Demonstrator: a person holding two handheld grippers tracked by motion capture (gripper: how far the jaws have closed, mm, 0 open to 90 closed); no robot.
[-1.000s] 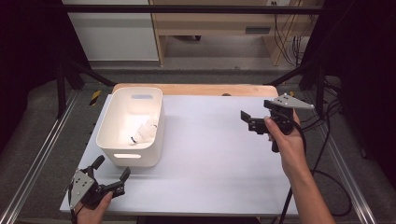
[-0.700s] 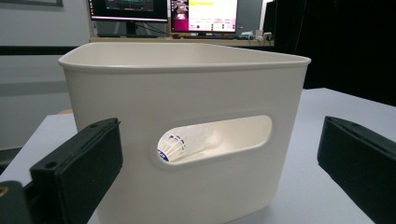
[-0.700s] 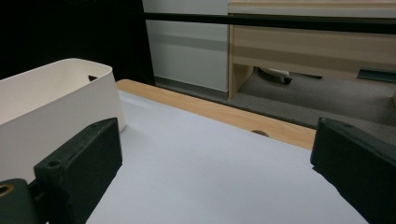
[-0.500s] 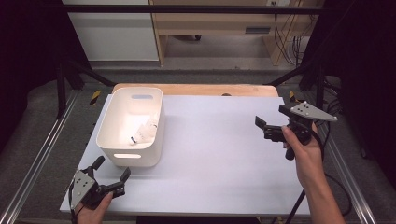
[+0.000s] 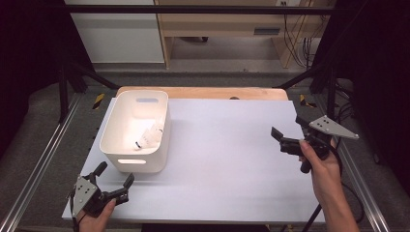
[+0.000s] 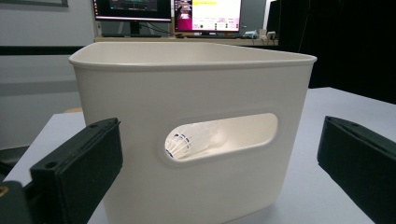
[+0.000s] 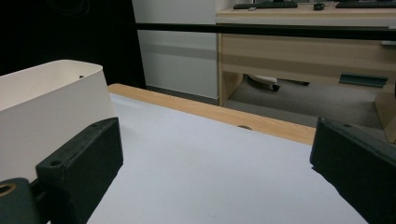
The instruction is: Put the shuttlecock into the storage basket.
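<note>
From above, my left hand-held gripper (image 5: 115, 186) rests spread just before the white bin (image 5: 112, 145) on the table (image 5: 227, 169); a shuttlecock (image 5: 151, 136) lies inside, and my right hand-held gripper (image 5: 286, 137) hovers spread, well apart. Left gripper view: the bin wall (image 6: 196, 84) looms close, so pushing forward could shove it. Right gripper view: spread, empty jaws could clip the rim (image 7: 51, 74) reaching in.
</note>
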